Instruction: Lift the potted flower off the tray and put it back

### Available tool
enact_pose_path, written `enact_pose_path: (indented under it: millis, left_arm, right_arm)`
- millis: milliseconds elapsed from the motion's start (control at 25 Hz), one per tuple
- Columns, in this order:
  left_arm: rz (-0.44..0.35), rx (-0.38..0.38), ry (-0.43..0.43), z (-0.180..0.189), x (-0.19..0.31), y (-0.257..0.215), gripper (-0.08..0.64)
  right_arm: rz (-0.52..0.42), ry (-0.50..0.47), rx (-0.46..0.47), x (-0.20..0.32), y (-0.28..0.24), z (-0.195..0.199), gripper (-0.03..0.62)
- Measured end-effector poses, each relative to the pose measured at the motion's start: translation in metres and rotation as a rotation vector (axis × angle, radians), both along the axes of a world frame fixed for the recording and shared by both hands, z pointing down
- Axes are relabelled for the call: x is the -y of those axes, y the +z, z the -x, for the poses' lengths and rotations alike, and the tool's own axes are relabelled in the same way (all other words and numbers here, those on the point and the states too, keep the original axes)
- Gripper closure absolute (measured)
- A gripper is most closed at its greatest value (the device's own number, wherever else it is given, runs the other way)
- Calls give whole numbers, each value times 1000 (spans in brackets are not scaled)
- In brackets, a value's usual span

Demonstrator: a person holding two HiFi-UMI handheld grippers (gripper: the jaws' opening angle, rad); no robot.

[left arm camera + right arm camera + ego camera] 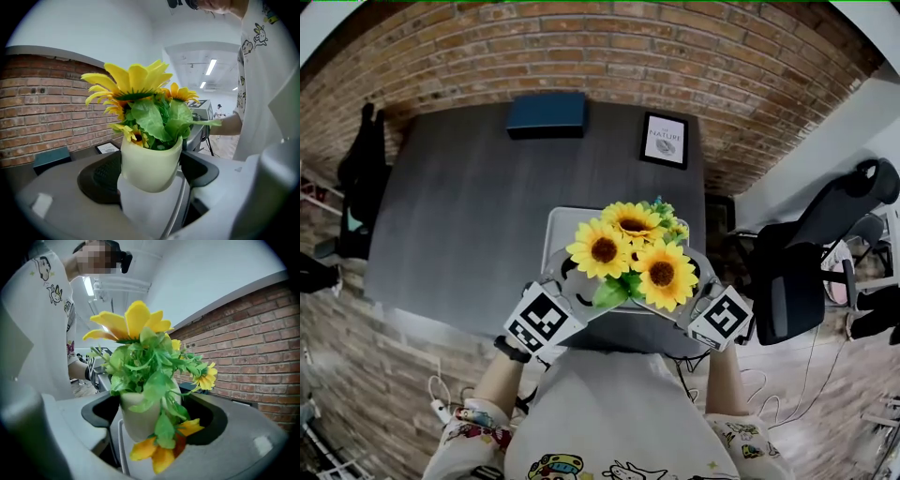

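The pot [150, 164] stands upright, sunflowers [630, 248] pointing up, over the tray [564, 223]. It is clamped between the jaws of the left gripper [151, 174] and the right gripper [151, 420], which reach in level from opposite sides.

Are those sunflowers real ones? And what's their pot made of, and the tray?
The sunflowers look fake. The yellow petals are stiff and even, and the leaves have a flat sheen like cloth or plastic. The pot is smooth, cream and slightly glossy, so ceramic or plastic; I can't tell which. The tray is pale and matte with a thin rim, maybe plastic or painted metal.
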State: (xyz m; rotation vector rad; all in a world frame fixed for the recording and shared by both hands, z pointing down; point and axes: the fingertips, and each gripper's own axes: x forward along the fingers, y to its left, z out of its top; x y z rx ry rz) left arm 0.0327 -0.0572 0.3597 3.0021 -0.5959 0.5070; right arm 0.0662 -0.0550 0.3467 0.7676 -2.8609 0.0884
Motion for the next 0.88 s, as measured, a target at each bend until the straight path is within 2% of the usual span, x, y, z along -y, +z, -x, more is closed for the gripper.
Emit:
enact_pose_path:
  millis: [360,880]
  left_arm:
    - [9,-67,13,-2,-6,-17,144]
    - [19,-106,-1,-1,-10,-25,143]
  right_arm:
    - [-27,24,31,-7,-20,-3,163]
    - [-38,21,57,-11,-30,-4,166]
